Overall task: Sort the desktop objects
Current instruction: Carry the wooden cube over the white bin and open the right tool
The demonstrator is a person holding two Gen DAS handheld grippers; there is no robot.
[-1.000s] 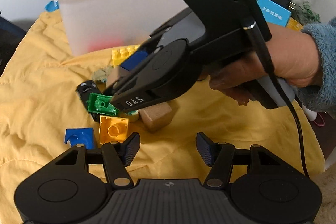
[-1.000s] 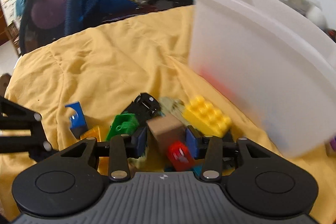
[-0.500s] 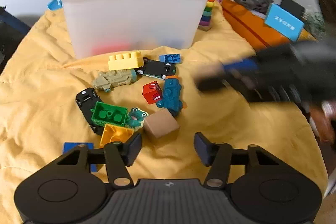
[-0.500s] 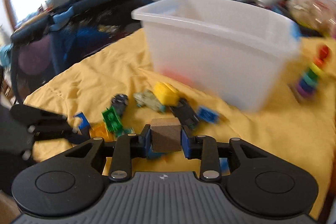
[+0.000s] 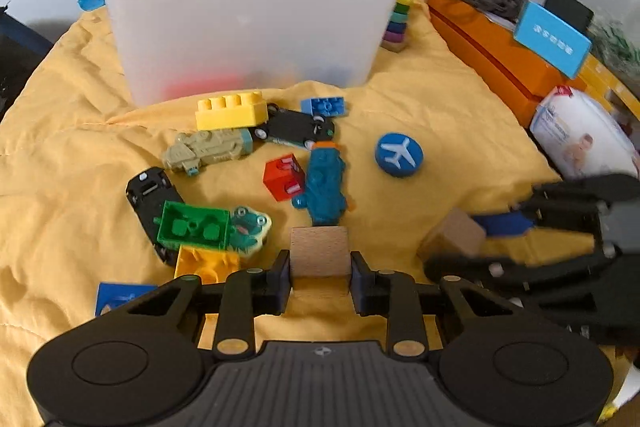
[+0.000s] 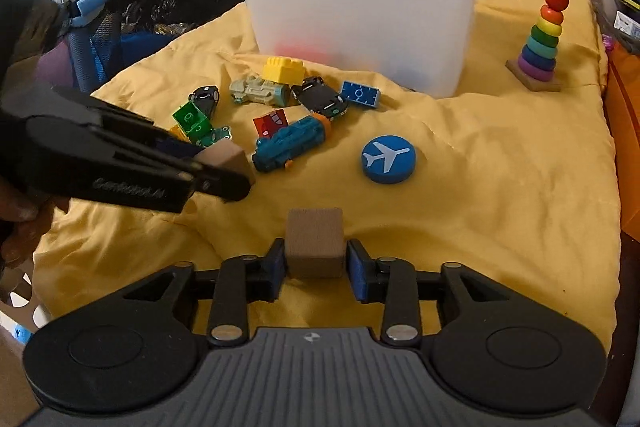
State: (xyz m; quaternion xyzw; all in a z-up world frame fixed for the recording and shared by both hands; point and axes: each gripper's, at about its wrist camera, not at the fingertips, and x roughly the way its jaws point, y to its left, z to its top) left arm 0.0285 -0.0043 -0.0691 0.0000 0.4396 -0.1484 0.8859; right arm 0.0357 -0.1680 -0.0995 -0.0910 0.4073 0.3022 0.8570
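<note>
Left gripper [image 5: 320,277]: jaws closing, blue pads pressed on both sides of a wooden cube [image 5: 319,251], which sits squarely between the fingertips, low over the yellow quilt [image 5: 460,115]. Right gripper [image 6: 316,269]: a second wooden cube [image 6: 315,242] between its pads; jaws opening, left pad against the cube's side, a thin gap showing at the right pad, so I cannot tell if the grip is firm. In the left wrist view this second cube shows at the right, between the right gripper's fingers, beside the first cube but apart from it. Just ahead of the left gripper lies the toy pile: teal train [image 5: 324,183] with its near end just beyond the held cube, red block [image 5: 283,177] touching its left side, green brick [image 5: 194,229] lying over a black car [image 5: 148,189] with a frog piece [image 5: 246,227] at its right, orange brick [image 5: 204,263] below. Farther out: tan vehicle [image 5: 208,149], yellow brick [image 5: 231,111], second black car [image 5: 298,127], small blue brick [image 5: 323,105]. A blue airplane disc [image 5: 399,155] lies alone right of the pile. Behind everything stands the translucent white bin [image 5: 248,27], something red blurred through its wall. In the right wrist view a rainbow ring stacker [image 6: 540,43] stands upright right of the bin, well apart from both cubes.
</note>
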